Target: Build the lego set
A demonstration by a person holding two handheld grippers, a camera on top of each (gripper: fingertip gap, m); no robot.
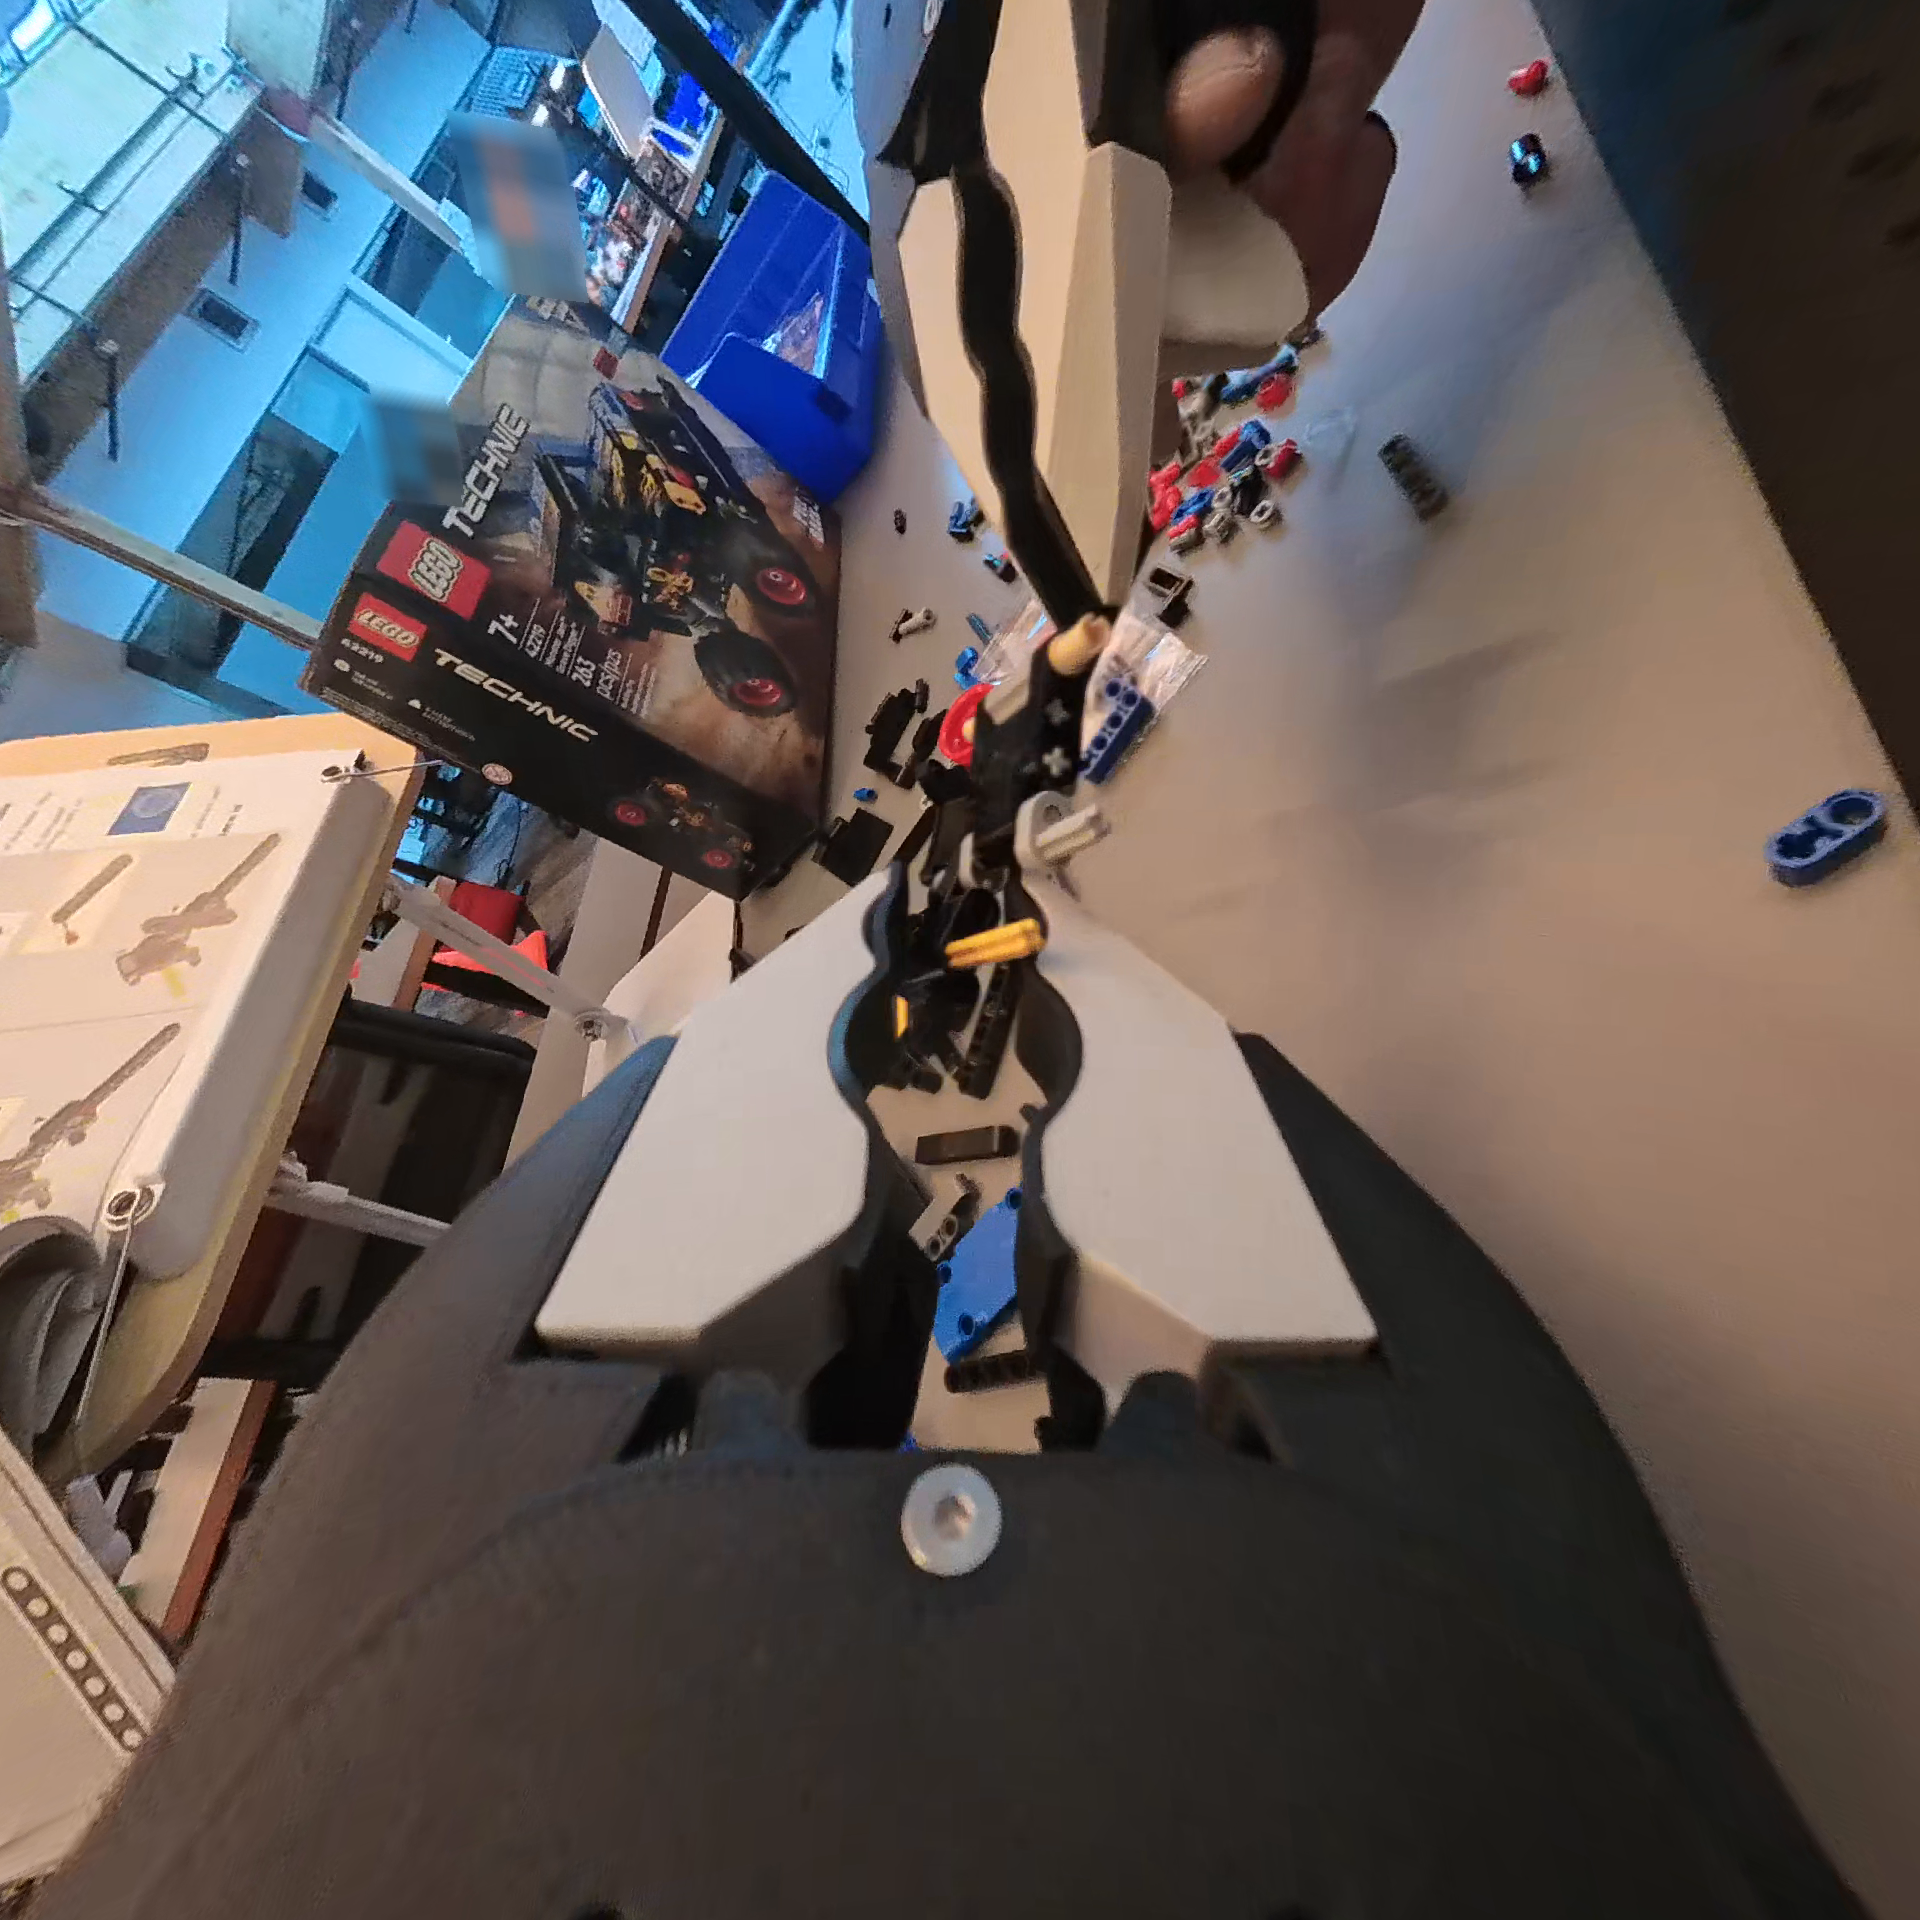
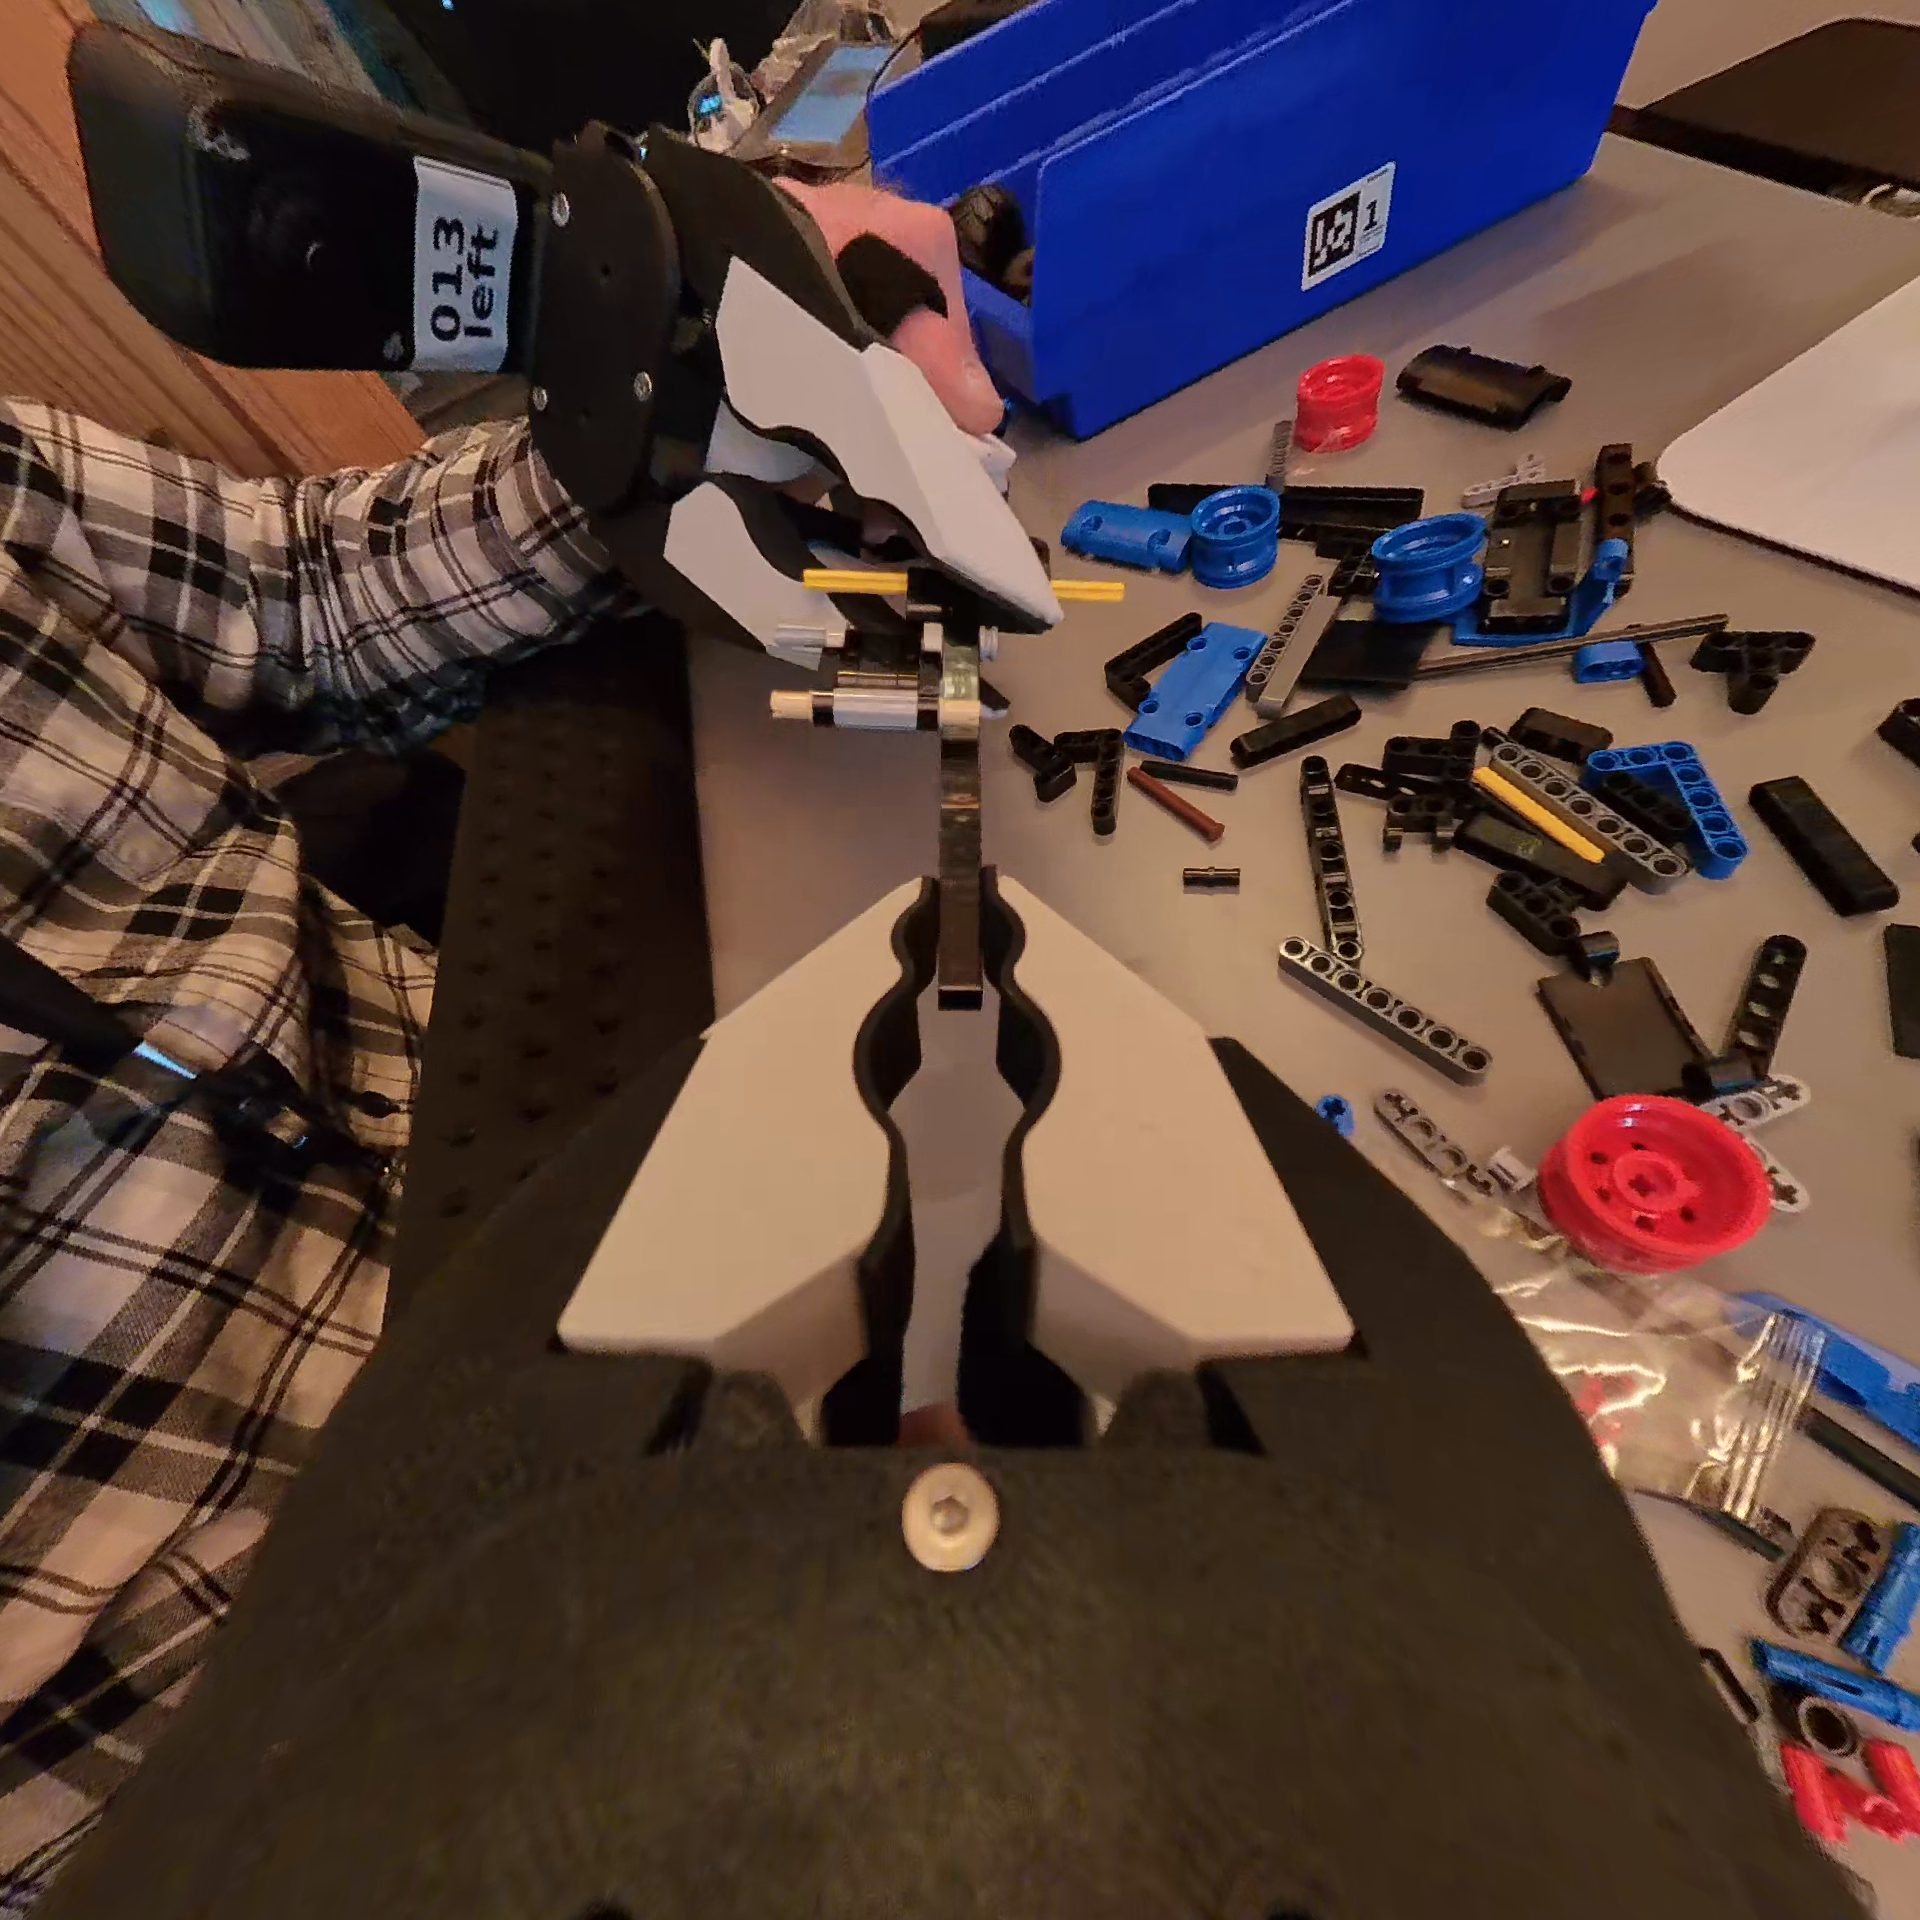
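Looking along my left fingers (image 1: 961,925), I had them closed on the black lego assembly (image 1: 987,790), gripping it at their tips where a yellow axle (image 1: 994,943) crossed the gap between them. The assembly reached forward past my fingertips, carrying a grey connector (image 1: 1060,831) on its right side and a tan pin (image 1: 1075,646) at its far end. My right gripper (image 1: 1049,499) came in from straight ahead, its tip meeting the far end of the assembly. Beyond and to the left of my fingers stood the set's box (image 1: 623,644) with a blue bin (image 1: 790,343) behind it. Loose red, blue and black pieces (image 1: 1226,468) lay scattered on the desk (image 1: 1558,935) ahead to the right, and a small blue link (image 1: 1825,835) lay alone farther right.

Through the right wrist view, my right fingers (image 2: 958,899) were nearly closed, pinching a long black beam (image 2: 958,862) between their tips. The beam ran straight ahead to the assembly (image 2: 894,675), which hung in my left gripper (image 2: 925,613) just beyond, above the desk's (image 2: 810,883) near edge. The yellow axle (image 2: 1086,591) stuck out on both sides of those fingers. To the right of my fingers lay many loose beams and panels (image 2: 1558,810), two blue wheel hubs (image 2: 1429,556), a large red wheel hub (image 2: 1654,1184), and a clear bag (image 2: 1683,1382). The blue bin (image 2: 1247,156) sat ahead to the right.
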